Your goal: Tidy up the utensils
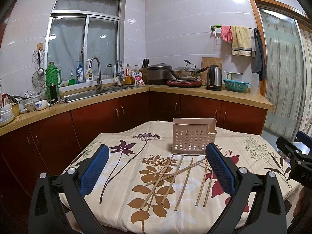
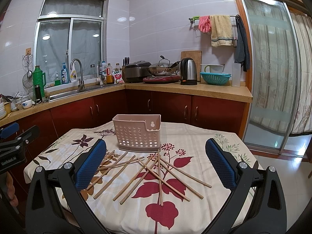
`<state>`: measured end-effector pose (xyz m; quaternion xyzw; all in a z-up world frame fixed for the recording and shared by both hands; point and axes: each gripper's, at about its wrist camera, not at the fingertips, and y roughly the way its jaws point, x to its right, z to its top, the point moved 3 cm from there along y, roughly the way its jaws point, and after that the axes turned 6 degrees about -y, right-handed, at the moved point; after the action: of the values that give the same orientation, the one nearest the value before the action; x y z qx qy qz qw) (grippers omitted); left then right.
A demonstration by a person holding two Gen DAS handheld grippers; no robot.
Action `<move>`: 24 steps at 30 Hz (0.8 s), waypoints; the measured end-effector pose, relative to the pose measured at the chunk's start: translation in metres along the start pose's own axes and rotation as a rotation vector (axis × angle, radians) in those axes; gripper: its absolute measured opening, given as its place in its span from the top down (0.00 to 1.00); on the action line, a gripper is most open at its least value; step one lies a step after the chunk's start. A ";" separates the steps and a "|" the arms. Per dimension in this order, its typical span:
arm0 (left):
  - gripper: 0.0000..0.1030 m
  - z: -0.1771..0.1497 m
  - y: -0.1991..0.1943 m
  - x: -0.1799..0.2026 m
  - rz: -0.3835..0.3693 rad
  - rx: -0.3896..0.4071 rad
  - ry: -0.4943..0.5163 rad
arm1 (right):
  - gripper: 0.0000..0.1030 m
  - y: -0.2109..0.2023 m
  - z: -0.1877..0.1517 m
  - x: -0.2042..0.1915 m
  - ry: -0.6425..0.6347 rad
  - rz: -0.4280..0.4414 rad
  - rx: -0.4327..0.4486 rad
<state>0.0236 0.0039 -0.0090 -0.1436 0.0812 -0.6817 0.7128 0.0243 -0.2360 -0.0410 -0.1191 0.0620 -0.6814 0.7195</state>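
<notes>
Several bamboo chopsticks (image 1: 171,179) lie scattered on a floral tablecloth (image 1: 120,204); in the right wrist view they show as a crossed pile (image 2: 152,173). A pink perforated utensil holder (image 1: 194,136) stands upright behind them, also in the right wrist view (image 2: 138,133). My left gripper (image 1: 156,167) is open and empty, held above the chopsticks near the table's front. My right gripper (image 2: 155,165) is open and empty, also above the chopsticks. The right gripper's body shows at the left view's right edge (image 1: 298,156).
The table (image 2: 224,136) stands in a kitchen. Behind it runs an L-shaped counter (image 1: 117,97) with red cabinets, a sink (image 1: 87,94), bowls (image 1: 41,104), a wok (image 1: 185,74), a kettle (image 1: 214,78) and a teal colander (image 1: 236,84). A sliding glass door (image 2: 273,68) is at right.
</notes>
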 end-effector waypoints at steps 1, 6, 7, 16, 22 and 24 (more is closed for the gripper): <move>0.06 0.000 0.000 0.000 0.000 0.000 0.000 | 0.04 0.000 0.000 0.000 0.000 0.001 0.000; 0.06 0.000 0.000 0.000 0.001 -0.001 0.001 | 0.04 0.001 -0.001 0.000 0.000 0.002 -0.002; 0.06 0.000 0.000 0.000 0.001 -0.001 0.001 | 0.04 0.001 -0.001 0.000 0.000 0.002 -0.003; 0.06 -0.003 0.001 -0.001 0.000 -0.002 0.002 | 0.04 0.001 -0.001 -0.001 -0.001 0.002 -0.004; 0.06 -0.004 0.002 -0.003 0.002 -0.007 0.002 | 0.04 0.005 -0.005 -0.002 -0.002 0.005 -0.012; 0.06 -0.008 0.005 -0.006 0.002 -0.014 0.002 | 0.04 0.007 -0.007 -0.003 -0.003 0.006 -0.018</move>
<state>0.0253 0.0091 -0.0185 -0.1477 0.0869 -0.6804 0.7125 0.0290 -0.2334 -0.0501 -0.1267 0.0675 -0.6784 0.7206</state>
